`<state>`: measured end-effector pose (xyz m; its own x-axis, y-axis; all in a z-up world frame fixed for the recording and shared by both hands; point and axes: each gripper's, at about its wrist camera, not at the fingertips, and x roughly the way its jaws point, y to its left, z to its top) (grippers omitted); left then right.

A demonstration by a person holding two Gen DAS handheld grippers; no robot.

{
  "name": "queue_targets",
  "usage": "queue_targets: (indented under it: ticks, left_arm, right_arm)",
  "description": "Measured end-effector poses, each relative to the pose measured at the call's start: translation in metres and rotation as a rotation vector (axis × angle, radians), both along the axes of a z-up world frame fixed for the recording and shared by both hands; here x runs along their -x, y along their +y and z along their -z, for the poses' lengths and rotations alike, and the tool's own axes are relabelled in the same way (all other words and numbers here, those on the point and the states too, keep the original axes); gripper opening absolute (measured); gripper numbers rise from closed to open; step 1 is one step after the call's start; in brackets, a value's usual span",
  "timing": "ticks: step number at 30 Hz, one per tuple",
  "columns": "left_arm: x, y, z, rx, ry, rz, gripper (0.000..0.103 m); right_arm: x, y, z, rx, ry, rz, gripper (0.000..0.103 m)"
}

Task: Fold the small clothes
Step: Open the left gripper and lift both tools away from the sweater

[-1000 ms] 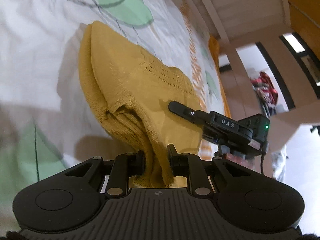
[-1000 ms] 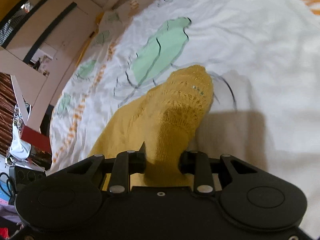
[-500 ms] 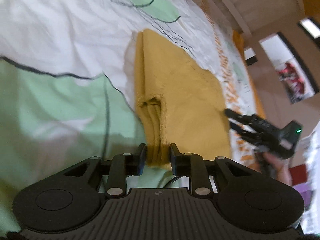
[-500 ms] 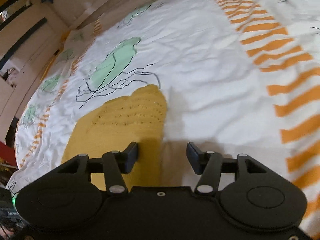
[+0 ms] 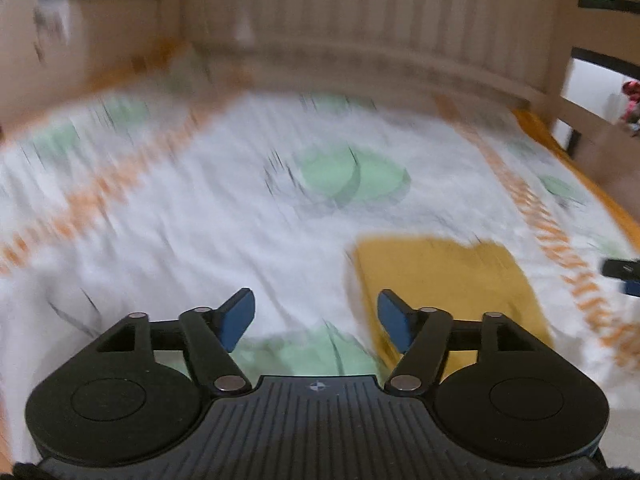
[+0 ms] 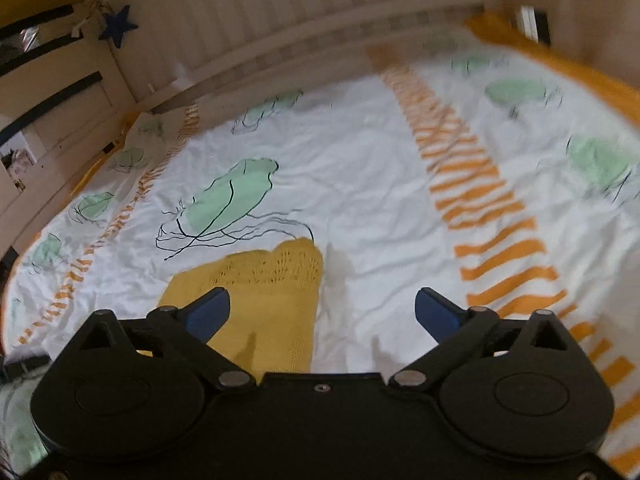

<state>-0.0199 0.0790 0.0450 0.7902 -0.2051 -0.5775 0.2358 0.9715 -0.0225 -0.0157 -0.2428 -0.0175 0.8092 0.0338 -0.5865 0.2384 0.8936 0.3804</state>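
A mustard-yellow knitted garment [image 5: 448, 280] lies folded flat on the bed sheet [image 5: 200, 240]. In the left wrist view, which is motion-blurred, it sits right of my left gripper [image 5: 316, 312], whose blue-padded jaws are open and empty above the sheet. In the right wrist view the garment [image 6: 264, 300] lies at lower left, under the left finger of my right gripper [image 6: 322, 310], which is open wide and empty. The right gripper's tip shows at the left wrist view's right edge [image 5: 622, 270].
The sheet is white with green leaf prints [image 6: 232, 196] and orange striped bands [image 6: 472, 184]. A slatted wooden bed rail [image 6: 320, 28] runs along the far side, with a blue star [image 6: 118, 26] hanging at its left. Room furniture shows beyond the rail.
Both grippers let go of the yellow garment, opened wide and pulled back and up. The garment now lies flat on the sheet. The left view swung toward the bed rail.
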Motion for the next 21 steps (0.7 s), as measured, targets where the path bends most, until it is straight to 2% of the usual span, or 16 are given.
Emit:
queue_targets:
  ticks: [3,5,7,9,11,15,16,21]
  left_arm:
    - [0.011,-0.021,-0.012,-0.134,-0.181,-0.06,0.081]
    - [0.013,-0.035,-0.015,-0.202,-0.23,-0.106,0.087]
    - [0.012,-0.052,-0.017,-0.274,-0.239,-0.129,0.09]
    - [0.01,-0.063,-0.016,-0.307,-0.209,-0.107,0.09]
    - [0.007,-0.069,-0.013,-0.314,-0.152,-0.068,0.09]
    - [0.008,-0.072,-0.004,-0.271,-0.004,0.002,0.089]
    - [0.008,-0.072,-0.001,-0.26,0.028,0.025,0.089]
    - [0.014,-0.076,0.018,-0.235,0.163,0.064,0.089]
  right_arm:
    - [0.007,0.012,-0.008,0.089,-0.013,0.029,0.103]
    - [0.011,0.019,-0.012,0.146,-0.008,0.049,0.103]
    - [0.014,0.027,-0.015,0.197,-0.008,0.063,0.103]
    - [0.015,0.033,-0.016,0.217,-0.01,0.084,0.103]
    - [0.014,0.035,-0.016,0.192,0.011,0.113,0.103]
    - [0.017,0.032,-0.013,0.07,0.035,0.081,0.102]
    - [0.019,0.034,-0.012,0.068,0.034,0.075,0.102]
    - [0.021,0.064,-0.014,0.25,0.084,0.021,0.102]
